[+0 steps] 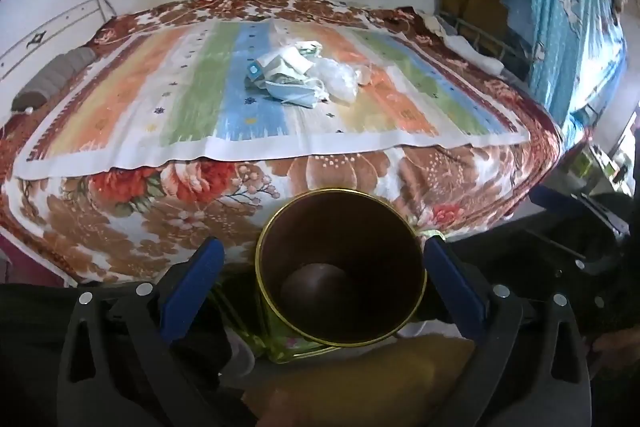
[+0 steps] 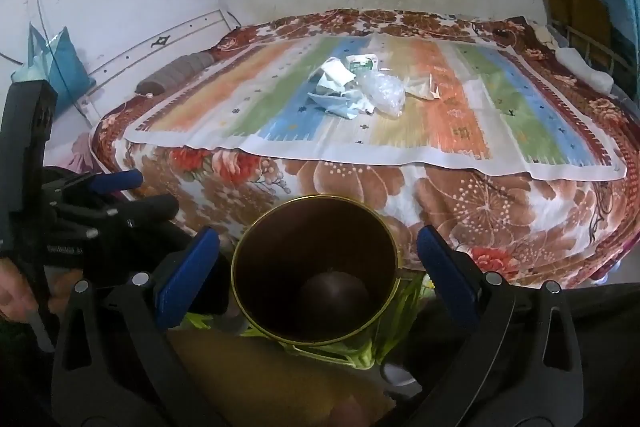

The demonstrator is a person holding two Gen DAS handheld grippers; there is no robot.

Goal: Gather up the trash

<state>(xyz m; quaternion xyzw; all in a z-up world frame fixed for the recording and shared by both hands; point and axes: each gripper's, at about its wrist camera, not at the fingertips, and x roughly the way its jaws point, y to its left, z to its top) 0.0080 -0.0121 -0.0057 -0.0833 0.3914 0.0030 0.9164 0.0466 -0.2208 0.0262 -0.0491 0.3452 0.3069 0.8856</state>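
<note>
Both grippers hang in front of the bed [image 1: 132, 227], and both are wide open and hold nothing. In the left wrist view, the left gripper [image 1: 324, 259] has its two blue pads far apart, and the open mouth of a dark bin [image 1: 340, 271] with a golden rim sits between them, just below the fingertips. The pads do not touch the rim. The inside of the bin looks dark brown, and its round bottom is visible.

The right gripper [image 2: 318, 249] stands the same way: the bin [image 2: 316, 271] is between its spread pads, a little nearer to the left pad, with a gap on each side.

The trash pile [image 1: 300, 75] lies well ahead of the left gripper, beyond the bin, on a striped cloth [image 1: 192, 99] that covers the middle of the bed. It includes a blue face mask [image 1: 294, 93], crumpled white paper and a clear plastic bag [image 1: 340, 81]. From the right gripper, the same pile [image 2: 356, 91] is also straight ahead and far.

In the right wrist view, the left gripper [image 2: 120, 193] shows at the left side, near the bed edge.
</note>
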